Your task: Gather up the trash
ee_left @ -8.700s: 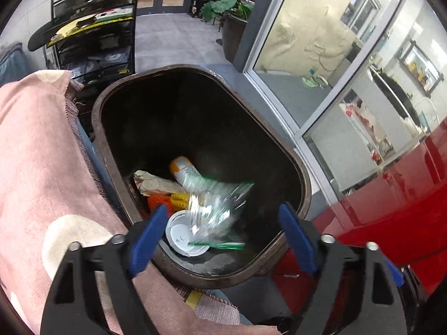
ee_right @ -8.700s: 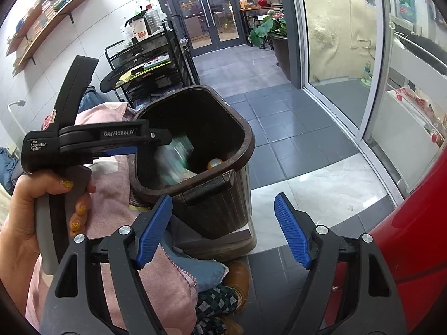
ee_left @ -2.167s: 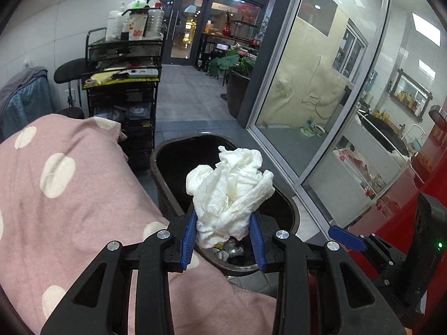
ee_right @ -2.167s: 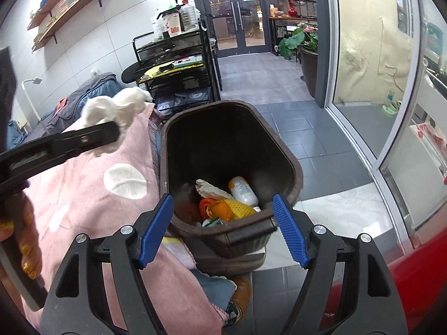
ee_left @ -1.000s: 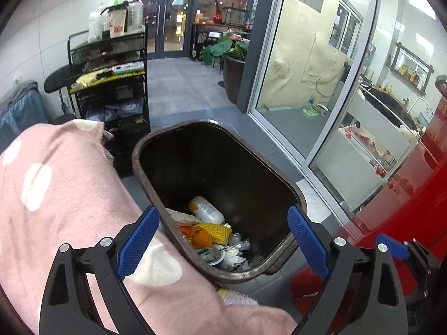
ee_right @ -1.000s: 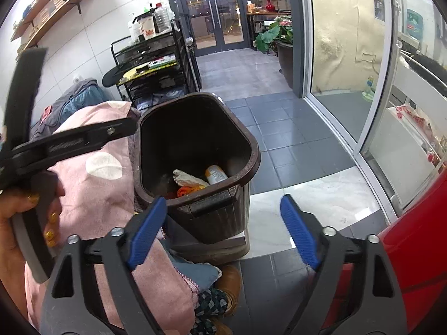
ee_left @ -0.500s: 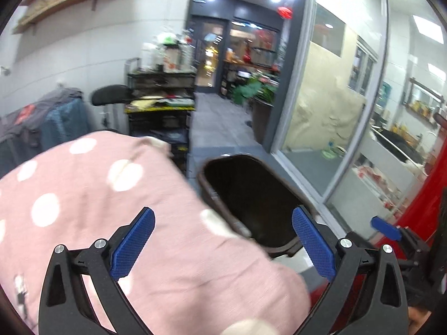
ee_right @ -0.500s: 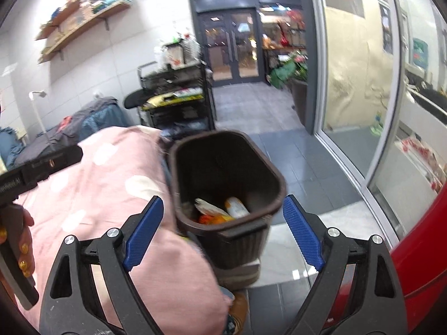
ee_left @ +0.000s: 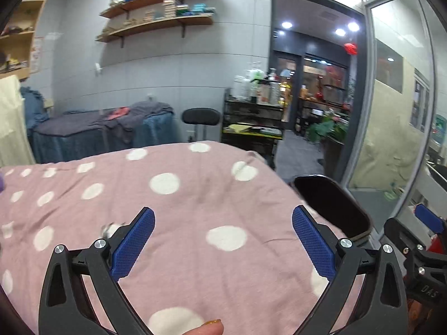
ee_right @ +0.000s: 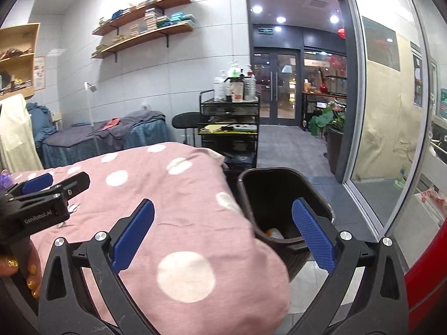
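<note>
Pink dotted bedding [ee_left: 195, 212] fills the foreground of a treatment room, wall shelves [ee_left: 156, 22] above. At its right edge stands the dark bin [ee_right: 279, 192], upright, with some orange and pale trash [ee_right: 272, 232] just visible at the bottom. On the bedding, by the left gripper's [ee_left: 222, 244] left finger, lies a small blurred white scrap [ee_left: 110, 227]. Both grippers hover spread wide and hold nothing: the left over the bedding, the right gripper [ee_right: 222, 241] straddling the bedding's edge and the bin's rim. Behind stand a black cart [ee_right: 229, 128] and stool [ee_left: 200, 117].
</note>
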